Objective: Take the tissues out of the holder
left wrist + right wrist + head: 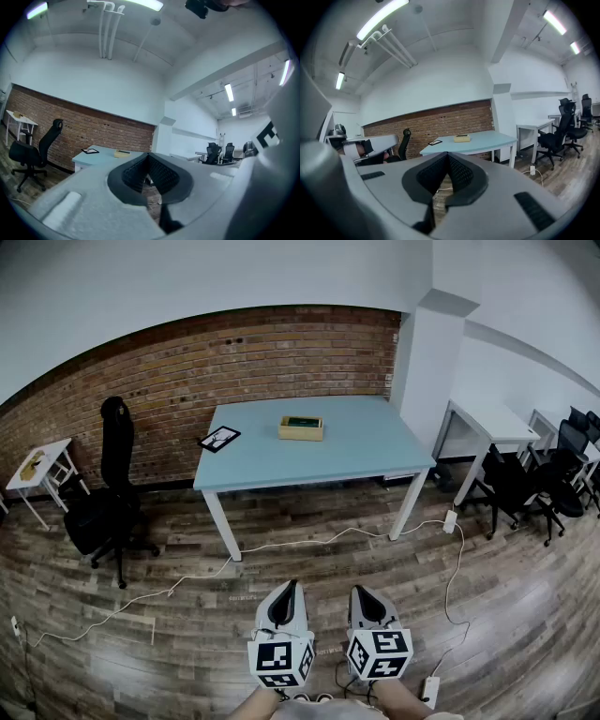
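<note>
The wood-plank floor (525, 634) spreads out ahead of you, with a red brick wall (187, 381) behind it. Against that wall stands the table (356, 451), which has a smooth pale-blue top on white legs. A black chair (108, 502) on castors sits to its left. A thin white cable (309, 542) trails across the planks between you and the table.

The holder (301, 427) sits at the far middle of the tabletop. It is a low, pale wooden box with a dark patch on its top face. The tissues themselves are too small to make out from here. Its long axis runs across your view, left to right. A flat black-framed tablet (218, 438) lies just left of it, apart from it.

The holder is straight ahead of you and well apart, so you must close that gap before either tool can reach. Your left gripper (284, 601) lines up with it a shade better than your right gripper (366, 594), though the difference is slight.

Both grippers are held low and close to you. Each has its dark ribbed pads pressed together, with nothing between them.
</note>
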